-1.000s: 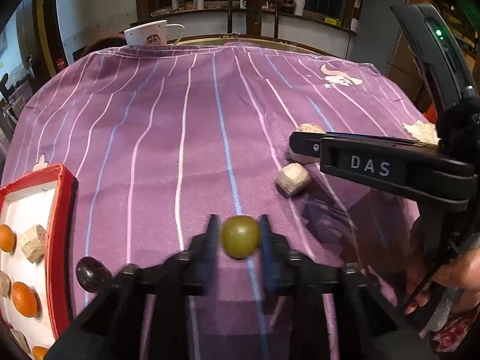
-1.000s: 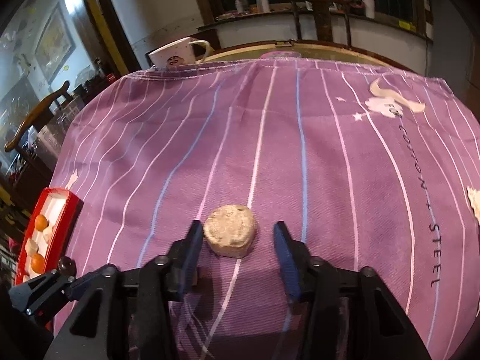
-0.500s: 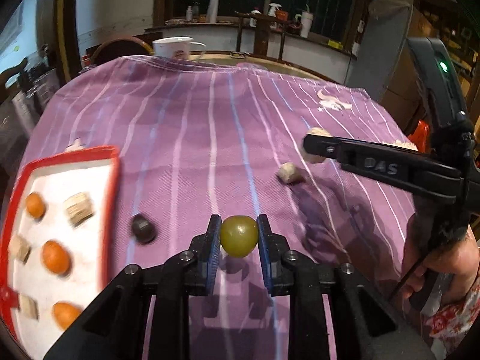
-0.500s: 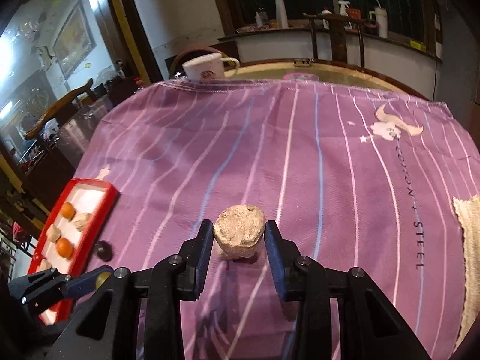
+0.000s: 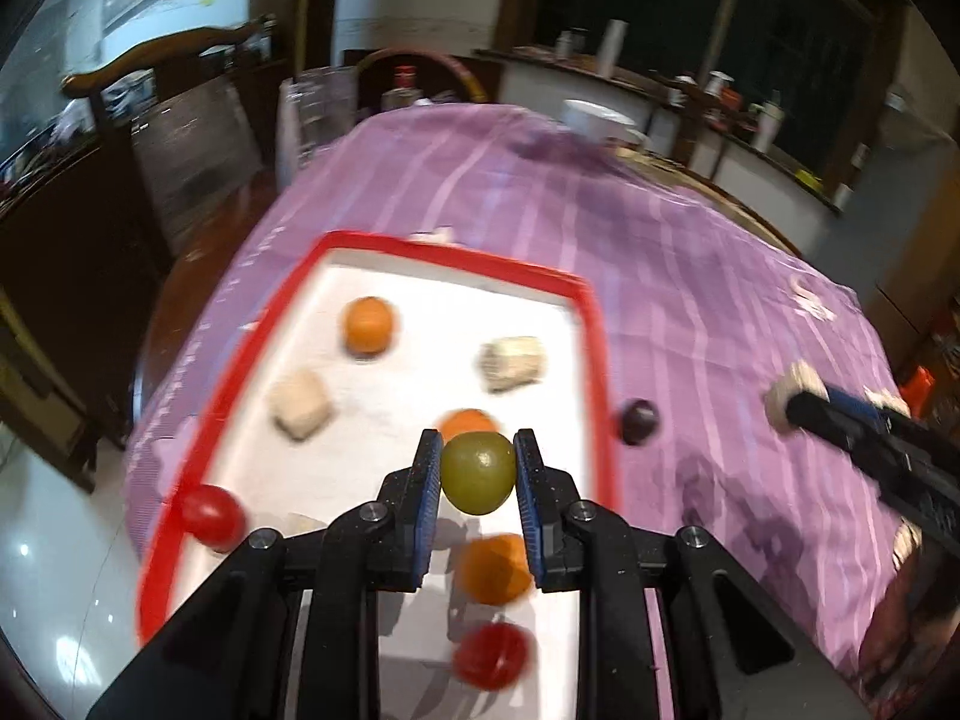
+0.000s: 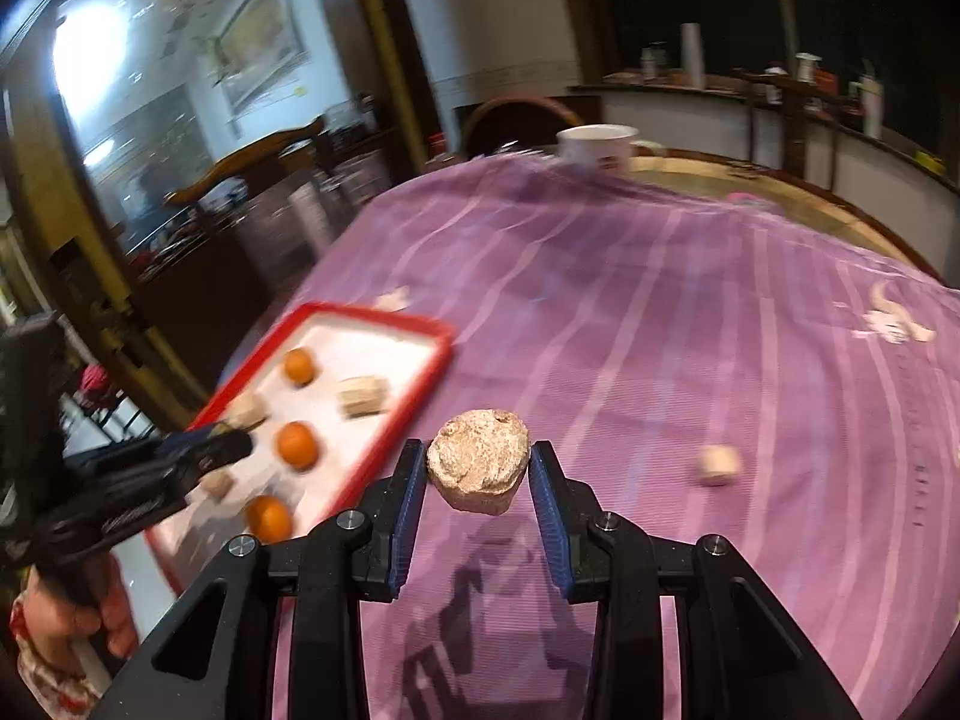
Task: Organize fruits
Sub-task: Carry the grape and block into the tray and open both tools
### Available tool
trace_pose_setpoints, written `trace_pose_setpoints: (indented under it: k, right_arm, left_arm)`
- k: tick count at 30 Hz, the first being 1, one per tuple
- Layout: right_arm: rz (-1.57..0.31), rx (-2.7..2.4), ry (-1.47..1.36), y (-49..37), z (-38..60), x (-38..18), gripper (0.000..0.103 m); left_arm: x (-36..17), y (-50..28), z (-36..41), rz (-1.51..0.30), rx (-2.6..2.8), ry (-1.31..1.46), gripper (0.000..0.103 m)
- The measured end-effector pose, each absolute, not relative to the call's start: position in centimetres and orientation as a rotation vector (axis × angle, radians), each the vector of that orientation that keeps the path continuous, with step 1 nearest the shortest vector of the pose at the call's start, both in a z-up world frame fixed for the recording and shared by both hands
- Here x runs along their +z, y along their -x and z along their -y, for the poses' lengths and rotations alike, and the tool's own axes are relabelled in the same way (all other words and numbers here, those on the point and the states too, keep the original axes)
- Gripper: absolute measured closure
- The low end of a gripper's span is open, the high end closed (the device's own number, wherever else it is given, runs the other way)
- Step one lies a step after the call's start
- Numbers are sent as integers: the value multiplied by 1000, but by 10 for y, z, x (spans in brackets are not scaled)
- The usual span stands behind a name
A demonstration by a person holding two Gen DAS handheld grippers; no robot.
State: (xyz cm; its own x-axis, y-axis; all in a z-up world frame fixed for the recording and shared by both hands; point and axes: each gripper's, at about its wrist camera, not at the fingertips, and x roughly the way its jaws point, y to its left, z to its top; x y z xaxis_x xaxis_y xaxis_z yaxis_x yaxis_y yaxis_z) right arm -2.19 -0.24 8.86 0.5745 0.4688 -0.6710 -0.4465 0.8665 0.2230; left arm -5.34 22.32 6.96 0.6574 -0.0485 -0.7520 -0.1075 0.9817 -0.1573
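My left gripper (image 5: 477, 471) is shut on a green grape (image 5: 478, 472) and hangs over the red-rimmed white tray (image 5: 585, 324). In the tray lie orange fruits (image 5: 368, 325), red fruits (image 5: 492, 655) and beige chunks (image 5: 513, 363). A dark grape (image 5: 639, 421) rests on the purple cloth just right of the tray. My right gripper (image 6: 478, 471) is shut on a round beige chunk (image 6: 478, 468), lifted above the cloth to the right of the tray (image 6: 441, 339). Another small beige chunk (image 6: 718, 463) lies on the cloth further right.
A purple striped cloth (image 6: 690, 324) covers the round table. A white mug (image 6: 597, 147) stands at its far edge. Dark wooden chairs (image 5: 180, 120) stand past the table's left side. A hand (image 6: 66, 618) holds the left gripper's handle at the lower left.
Both grippers swung left and rose. The left one now carries the green grape over the tray. The right gripper's jaws closed on the beige chunk and lifted it off the cloth.
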Motion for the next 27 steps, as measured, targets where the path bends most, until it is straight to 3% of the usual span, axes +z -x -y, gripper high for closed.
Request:
trace_pose_setpoints:
  k: [10, 22, 25, 27]
  right_arm:
    - [-844, 651, 51, 19, -92, 64, 64]
    - [-884, 646, 125, -1, -128, 34, 64]
    - [-890, 646, 103, -3, -128, 32, 64]
    - [-893, 644, 92, -3, -127, 31, 63]
  left_arm:
    - [47, 24, -269, -919, 108, 227, 80]
    - [35, 15, -279, -939, 72, 284, 79]
    - [37, 17, -280, -930, 63, 300, 71]
    - [40, 19, -280, -919, 64, 306, 57]
